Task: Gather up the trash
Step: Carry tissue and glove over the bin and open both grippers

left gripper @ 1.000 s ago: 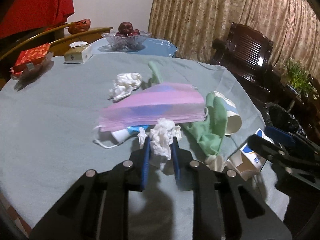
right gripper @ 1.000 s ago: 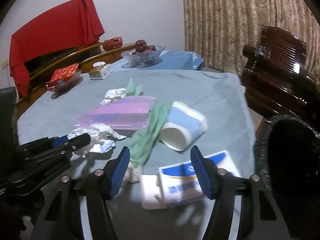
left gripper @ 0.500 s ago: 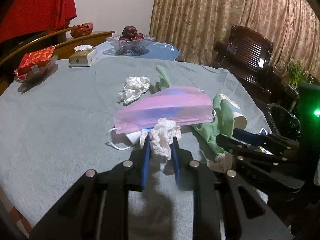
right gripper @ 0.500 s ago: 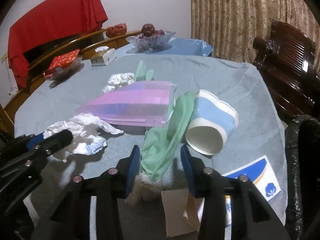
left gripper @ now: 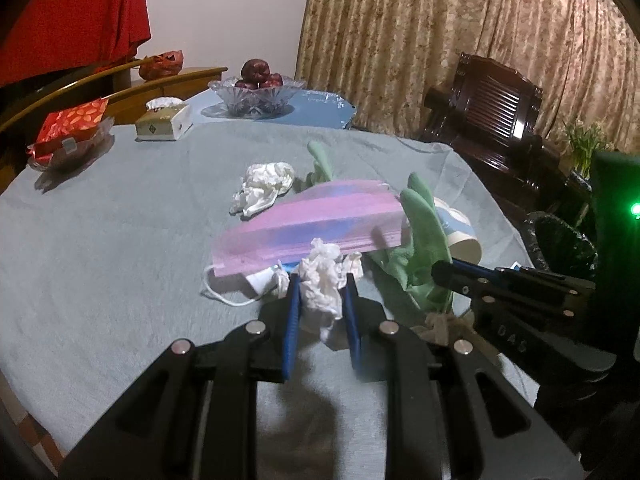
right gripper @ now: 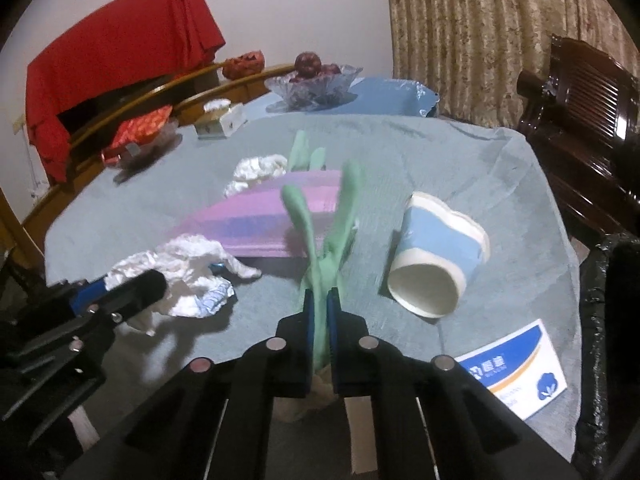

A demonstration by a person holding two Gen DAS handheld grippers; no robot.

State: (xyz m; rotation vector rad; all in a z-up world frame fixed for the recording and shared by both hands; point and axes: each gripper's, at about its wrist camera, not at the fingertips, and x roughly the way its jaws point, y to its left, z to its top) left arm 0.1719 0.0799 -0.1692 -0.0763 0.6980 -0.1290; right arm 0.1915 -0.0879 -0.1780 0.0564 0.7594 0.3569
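Beside paper cup [right gripper: 436,256], tissue packet [right gripper: 516,372].

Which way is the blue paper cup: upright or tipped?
Tipped: the blue paper cup lies on its side on the grey tablecloth, open mouth facing the camera.

The table [left gripper: 100,240] is covered by a matt grey-blue cloth with a fine, slightly fuzzy weave. A crumpled white tissue [left gripper: 320,280], soft and wrinkled, is seen between blue plastic pads of the left gripper [left gripper: 320,300], whose black frame looks matt, with shiny metal rivets. A thin, smooth green rubber glove [right gripper: 320,248] is pinched by the right gripper [right gripper: 320,312]. The pink face mask [left gripper: 312,228] appears as pleated non-woven fabric. The paper cup [right gripper: 436,256] looks smooth and faintly glossy. The fruit bowl [left gripper: 256,94] is cut glass, and the chair [left gripper: 492,108] is dark polished wood.
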